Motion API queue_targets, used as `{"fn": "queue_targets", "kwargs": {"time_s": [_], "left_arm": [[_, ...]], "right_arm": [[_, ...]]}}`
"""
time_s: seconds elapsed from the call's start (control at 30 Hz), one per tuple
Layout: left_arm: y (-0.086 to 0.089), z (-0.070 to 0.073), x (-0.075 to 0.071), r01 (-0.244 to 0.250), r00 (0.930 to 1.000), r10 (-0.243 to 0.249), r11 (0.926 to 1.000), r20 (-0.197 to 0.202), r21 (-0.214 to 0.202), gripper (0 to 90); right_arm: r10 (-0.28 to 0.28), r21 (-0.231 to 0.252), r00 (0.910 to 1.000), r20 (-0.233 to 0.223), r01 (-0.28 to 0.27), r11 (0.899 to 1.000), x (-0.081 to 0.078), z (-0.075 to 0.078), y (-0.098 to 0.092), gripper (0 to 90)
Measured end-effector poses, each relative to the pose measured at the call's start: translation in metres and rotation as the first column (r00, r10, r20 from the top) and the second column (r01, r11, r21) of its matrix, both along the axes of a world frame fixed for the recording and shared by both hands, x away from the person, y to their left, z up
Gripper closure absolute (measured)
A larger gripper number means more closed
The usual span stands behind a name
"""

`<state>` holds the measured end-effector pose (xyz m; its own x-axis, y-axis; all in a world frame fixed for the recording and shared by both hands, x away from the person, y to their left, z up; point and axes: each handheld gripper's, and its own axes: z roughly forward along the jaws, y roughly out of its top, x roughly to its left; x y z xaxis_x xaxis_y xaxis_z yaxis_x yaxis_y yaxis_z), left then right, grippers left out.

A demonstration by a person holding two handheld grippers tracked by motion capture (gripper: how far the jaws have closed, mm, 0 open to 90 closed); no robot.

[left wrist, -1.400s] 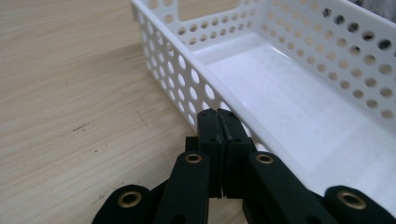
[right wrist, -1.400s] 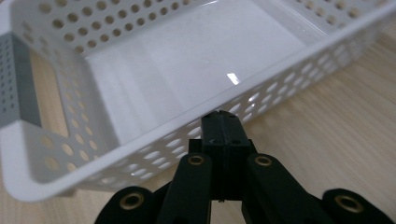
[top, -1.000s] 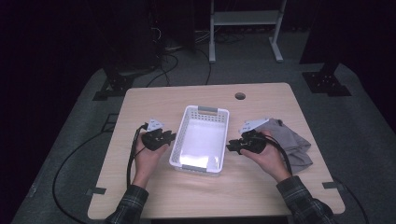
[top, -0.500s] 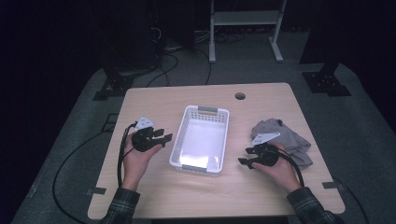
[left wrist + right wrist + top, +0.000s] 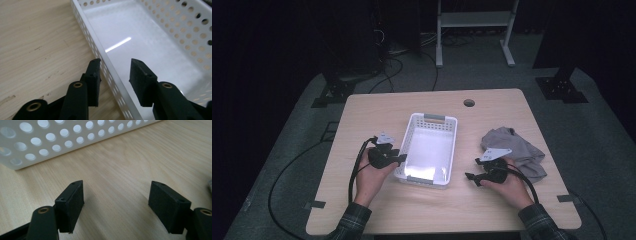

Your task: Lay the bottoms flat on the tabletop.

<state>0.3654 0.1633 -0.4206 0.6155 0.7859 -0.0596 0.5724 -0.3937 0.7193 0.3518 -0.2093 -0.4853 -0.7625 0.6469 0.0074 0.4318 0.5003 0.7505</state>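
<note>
A white perforated basket (image 5: 404, 145) stands empty in the middle of the wooden table (image 5: 377, 110). My left gripper (image 5: 401, 160) is at its near-left corner. In the left gripper view the jaws (image 5: 115, 66) straddle the basket's left wall (image 5: 87, 32); they have just been closing, with a gap still showing beside the wall. My right gripper (image 5: 469, 177) is low over bare table, to the right of the basket. Its jaws (image 5: 116, 188) have just been opening and stand wide with nothing between them, the basket's wall (image 5: 62, 140) ahead. A crumpled grey cloth (image 5: 517, 147) lies behind the right hand.
A round hole (image 5: 469, 103) sits in the table near its far edge. Black cables (image 5: 357, 175) trail from both grippers toward the near edge. A white rack (image 5: 472, 20) stands on the floor beyond the table. The cloth's edge (image 5: 209, 185) shows at the right in the right gripper view.
The right gripper has left the basket's right wall, moved toward the near edge and down, and opened. The left gripper has shifted to the basket's near-left corner.
</note>
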Motion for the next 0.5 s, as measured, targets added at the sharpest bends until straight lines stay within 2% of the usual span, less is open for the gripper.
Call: {"fn": "queue_targets", "kwargs": {"time_s": [0.07,0.13,0.27,0.5], "left_arm": [[-0.002,-0.001,0.000,0.000,0.9999,0.001,0.9997,-0.012,0.024,66.3],[-0.003,-0.002,0.001,-0.009,0.9997,0.009,0.9996,-0.023,0.027,71.0],[-0.004,0.001,0.002,-0.022,0.9996,0.024,0.9960,-0.017,0.087,75.2],[0.003,0.002,0.011,-0.030,0.9989,0.033,0.9965,-0.034,0.078,84.9]], "right_arm": [[0.001,-0.001,1.0000,0.002,-0.001,1.000,0.000,0.000,0.000,27.0],[0.001,-0.001,1.0000,0.002,-0.001,1.000,0.000,0.000,0.000,27.0],[-0.001,-0.001,1.0000,0.002,0.001,1.000,0.000,0.000,0.001,26.9],[-0.005,-0.001,1.0000,0.002,0.005,1.000,0.000,0.000,0.001,26.9]]}}
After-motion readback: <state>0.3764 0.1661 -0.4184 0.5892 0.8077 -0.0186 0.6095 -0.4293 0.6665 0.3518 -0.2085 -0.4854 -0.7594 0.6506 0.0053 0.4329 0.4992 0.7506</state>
